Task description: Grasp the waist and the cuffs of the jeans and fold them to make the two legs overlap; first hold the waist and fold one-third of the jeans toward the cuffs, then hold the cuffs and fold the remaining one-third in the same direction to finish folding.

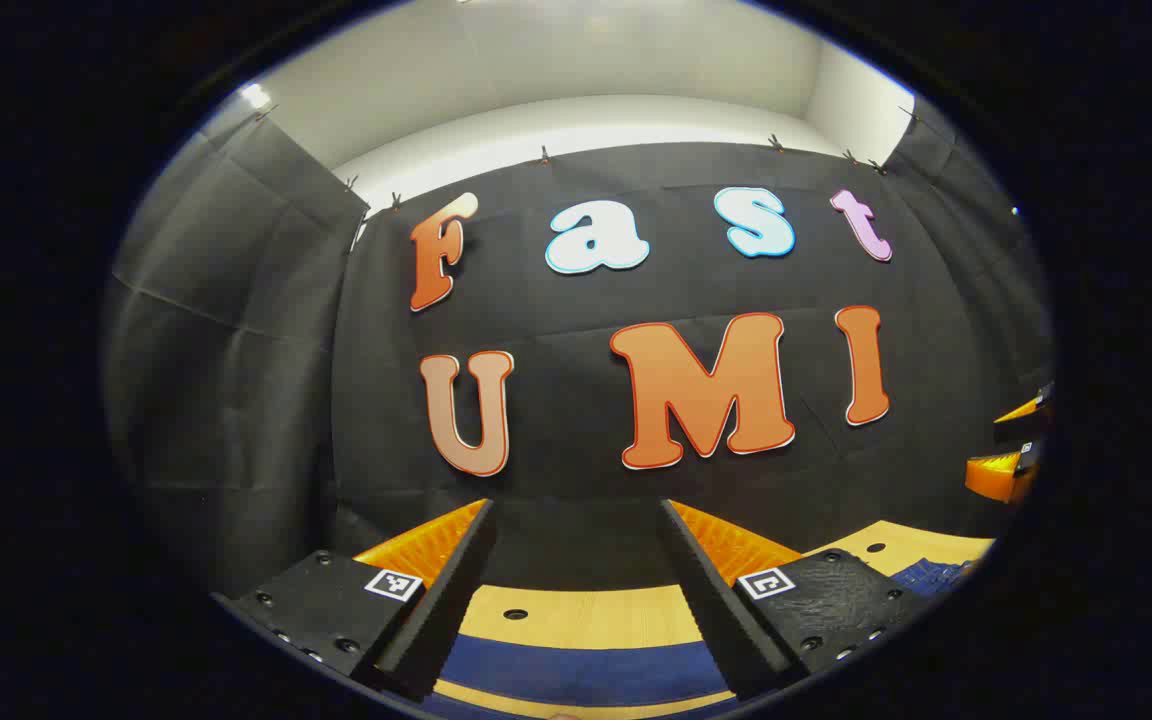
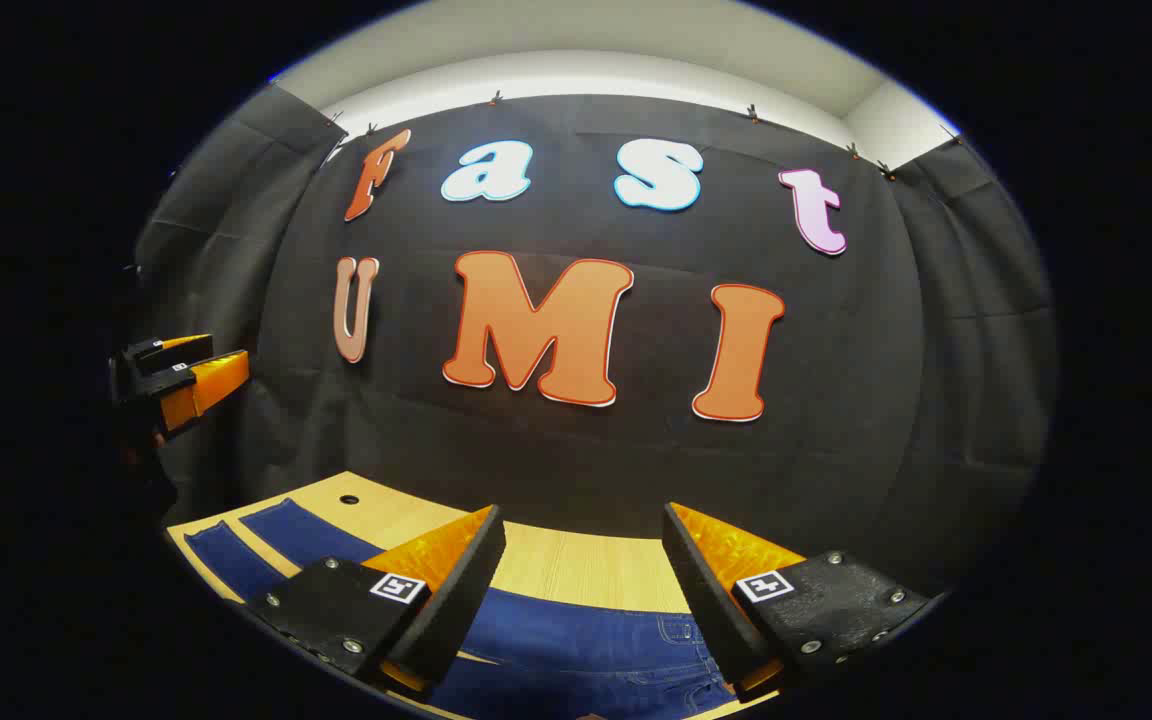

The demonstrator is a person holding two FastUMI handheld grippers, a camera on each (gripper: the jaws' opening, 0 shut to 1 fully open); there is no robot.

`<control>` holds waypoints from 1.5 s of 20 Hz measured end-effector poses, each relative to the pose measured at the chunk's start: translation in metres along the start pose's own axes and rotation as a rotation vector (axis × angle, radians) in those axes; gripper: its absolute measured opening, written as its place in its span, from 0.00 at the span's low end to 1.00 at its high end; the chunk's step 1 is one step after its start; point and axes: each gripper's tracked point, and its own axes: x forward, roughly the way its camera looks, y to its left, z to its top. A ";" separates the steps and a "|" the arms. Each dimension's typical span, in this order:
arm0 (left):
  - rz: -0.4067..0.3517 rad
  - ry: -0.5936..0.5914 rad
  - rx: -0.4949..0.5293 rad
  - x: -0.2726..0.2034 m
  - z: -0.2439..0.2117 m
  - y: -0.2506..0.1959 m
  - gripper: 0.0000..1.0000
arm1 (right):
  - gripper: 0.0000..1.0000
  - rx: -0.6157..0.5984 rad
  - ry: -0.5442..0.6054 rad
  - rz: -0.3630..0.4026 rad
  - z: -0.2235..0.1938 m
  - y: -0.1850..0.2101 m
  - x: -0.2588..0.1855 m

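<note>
Both grippers held above the table, jaws apart, jeans lying flat below.

The left gripper (image 1: 576, 520) has its 2 fingers wide apart with nothing between them; below it a band of the blue jeans (image 1: 581, 672) crosses the wooden table (image 1: 586, 615), cut off at the bottom edge. The right gripper (image 2: 584, 525) is spread just as wide and grips nothing; under it lies the waist part of the jeans (image 2: 586, 640), with what seems to be a pocket, while the 2 legs run off to the left, side by side. Neither gripper touches the denim. The left gripper appears also at the left edge of the right gripper view, partly in shadow.
</note>
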 end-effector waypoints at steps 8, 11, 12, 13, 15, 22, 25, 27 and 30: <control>-0.014 0.002 -0.026 0.006 -0.009 0.008 1.00 | 0.97 0.047 0.009 -0.016 -0.001 0.012 0.014; -0.013 -0.001 -0.050 0.006 -0.013 0.010 0.98 | 0.97 0.062 0.002 -0.020 0.001 0.013 0.014; -0.011 0.010 -0.053 0.007 -0.016 0.011 0.99 | 0.97 0.056 -0.001 -0.025 0.002 0.012 0.015; -0.008 0.017 -0.054 0.008 -0.020 0.013 0.99 | 0.97 0.049 -0.006 -0.034 0.002 0.010 0.014; 0.000 0.021 -0.054 0.009 -0.023 0.017 0.99 | 0.97 0.054 -0.012 -0.041 0.002 0.007 0.014; -0.010 0.065 -0.064 0.015 -0.045 0.030 0.96 | 0.97 0.029 0.017 -0.095 -0.008 -0.014 0.016; 0.025 0.170 -0.081 0.010 -0.084 0.059 0.99 | 0.97 0.028 0.079 -0.123 -0.033 -0.030 0.015; 0.059 0.257 -0.091 0.000 -0.115 0.081 0.99 | 0.97 0.034 0.136 -0.139 -0.052 -0.041 0.014; 0.111 0.361 -0.118 -0.017 -0.151 0.113 0.99 | 0.98 0.079 0.219 -0.174 -0.079 -0.063 0.009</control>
